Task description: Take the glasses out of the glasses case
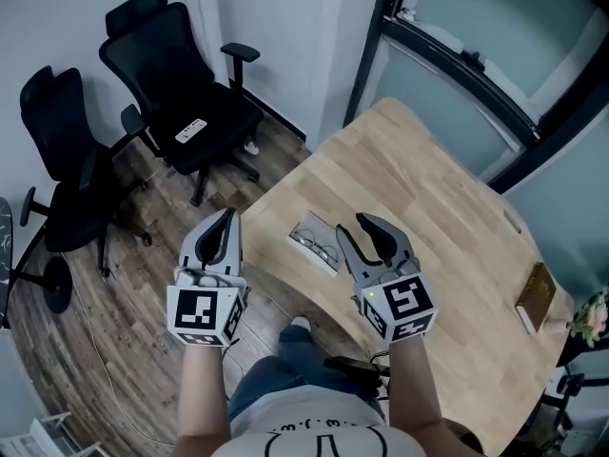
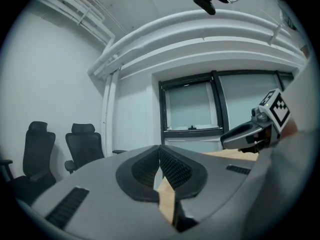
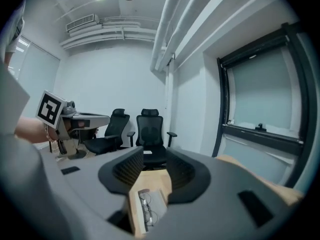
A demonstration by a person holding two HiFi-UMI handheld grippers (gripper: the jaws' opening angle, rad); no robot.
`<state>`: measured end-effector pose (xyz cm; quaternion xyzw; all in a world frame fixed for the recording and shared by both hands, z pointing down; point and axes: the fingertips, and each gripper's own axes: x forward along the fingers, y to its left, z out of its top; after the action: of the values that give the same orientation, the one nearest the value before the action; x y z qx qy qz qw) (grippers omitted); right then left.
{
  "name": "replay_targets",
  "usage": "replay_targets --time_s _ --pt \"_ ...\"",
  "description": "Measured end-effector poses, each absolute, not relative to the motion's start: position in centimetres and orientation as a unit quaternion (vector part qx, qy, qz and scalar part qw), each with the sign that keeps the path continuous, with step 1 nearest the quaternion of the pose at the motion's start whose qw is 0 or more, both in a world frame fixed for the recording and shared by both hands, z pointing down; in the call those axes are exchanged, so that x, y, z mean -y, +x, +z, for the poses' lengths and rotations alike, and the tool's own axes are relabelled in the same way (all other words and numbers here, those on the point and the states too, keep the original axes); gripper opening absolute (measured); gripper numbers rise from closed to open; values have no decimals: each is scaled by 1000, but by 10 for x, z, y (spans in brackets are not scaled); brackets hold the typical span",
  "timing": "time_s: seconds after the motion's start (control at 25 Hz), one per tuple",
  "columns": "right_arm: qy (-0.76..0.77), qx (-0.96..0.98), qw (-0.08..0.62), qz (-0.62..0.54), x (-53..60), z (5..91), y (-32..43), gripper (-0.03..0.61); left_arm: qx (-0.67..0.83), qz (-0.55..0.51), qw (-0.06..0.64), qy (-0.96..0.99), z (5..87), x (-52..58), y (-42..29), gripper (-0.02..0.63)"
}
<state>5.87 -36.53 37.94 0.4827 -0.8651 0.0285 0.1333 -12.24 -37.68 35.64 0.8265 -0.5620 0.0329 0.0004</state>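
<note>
Item: glasses case (image 1: pixel 315 242), open, being shown flat on the light wooden desk (image 1: pixel 447 208) close to its near left edge. Glasses (image 1: pixel 318 247) are being kept inside it, folded.

Right tongs (image 1: pixel 350 225) are being held just right of the case with the two halves standing wide apart. Nothing is being clamped between them. In the right gripper view the case (image 3: pixel 151 204) and glasses (image 3: pixel 145 207) are being seen low in the gap, beyond the tips.

Left tongs (image 1: pixel 228 213) are being held well left of the case, off the desk edge and over the wooden floor (image 1: pixel 124 293). Their tips are being pressed together on nothing, as the left gripper view (image 2: pixel 160 154) shows.

A flat brown object (image 1: pixel 536 296) is being kept at the desk's right edge. Two black office chairs (image 1: pixel 181 84) are being kept far left, by the wall.
</note>
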Motion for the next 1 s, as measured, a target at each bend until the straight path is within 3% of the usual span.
replay_targets --time_s 0.16,0.56,1.0 --pt "483 861 152 44 383 397 62 119 559 44 13 828 370 396 -120 17" --pt "391 851 333 108 393 513 30 104 545 70 46 835 408 421 -129 17" --pt "298 820 467 144 394 604 18 83 550 87 84 827 449 436 -154 17"
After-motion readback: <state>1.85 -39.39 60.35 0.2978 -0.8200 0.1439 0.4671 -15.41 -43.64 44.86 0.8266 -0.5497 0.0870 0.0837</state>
